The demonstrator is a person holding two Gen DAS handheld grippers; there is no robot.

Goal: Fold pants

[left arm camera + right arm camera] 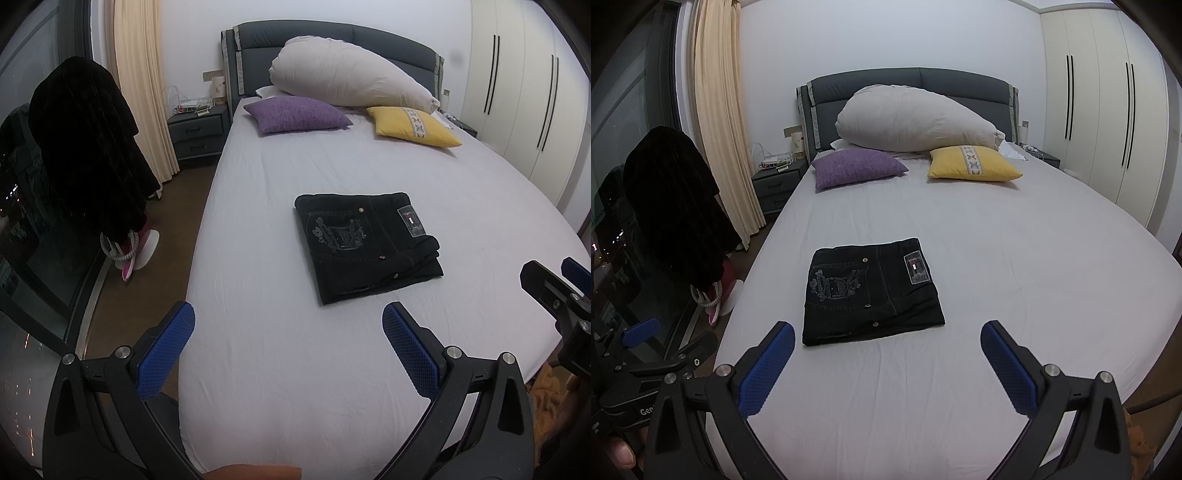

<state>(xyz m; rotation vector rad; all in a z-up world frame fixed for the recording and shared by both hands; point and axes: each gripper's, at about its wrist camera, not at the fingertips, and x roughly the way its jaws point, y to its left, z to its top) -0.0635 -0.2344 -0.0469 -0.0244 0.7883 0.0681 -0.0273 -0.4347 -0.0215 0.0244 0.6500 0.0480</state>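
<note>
2 grippers hang over the near end of the bed, both with fingers spread wide and holding nothing. Left gripper (pixel 288 347) has blue textured fingers (pixel 168 354) apart, sheet visible between them. Right gripper (pixel 886 365) likewise, blue fingers (pixel 1008 369) apart over bare sheet; it also shows at the right edge of the left view, and the left gripper shows at the lower left of the right view.

Black folded denim pants (pixel 870 290) lie flat in a compact rectangle on the white-sheeted bed (pixel 1015 277), roughly mid-mattress, ahead of both grippers and touching neither. Embroidered back pocket and a grey waist patch face up. Nothing lies between the fingers and the pants.

Far end of the bed: purple square cushion (pixel 857 168), yellow cushion with a patterned strip (pixel 973 164), and a big off-white bolster pillow (pixel 916 120) leaning on the dark grey padded headboard (pixel 960 83). All well apart from the pants.

Left of the bed: dark grey nightstand (pixel 775 184) with small clutter, cream curtain (pixel 720 122), black garment draped over a stand (pixel 672 206), dark window glass. Right: cream wardrobe doors with black handles (pixel 1108 110). A fingertip shows at the bottom left of the right view.
</note>
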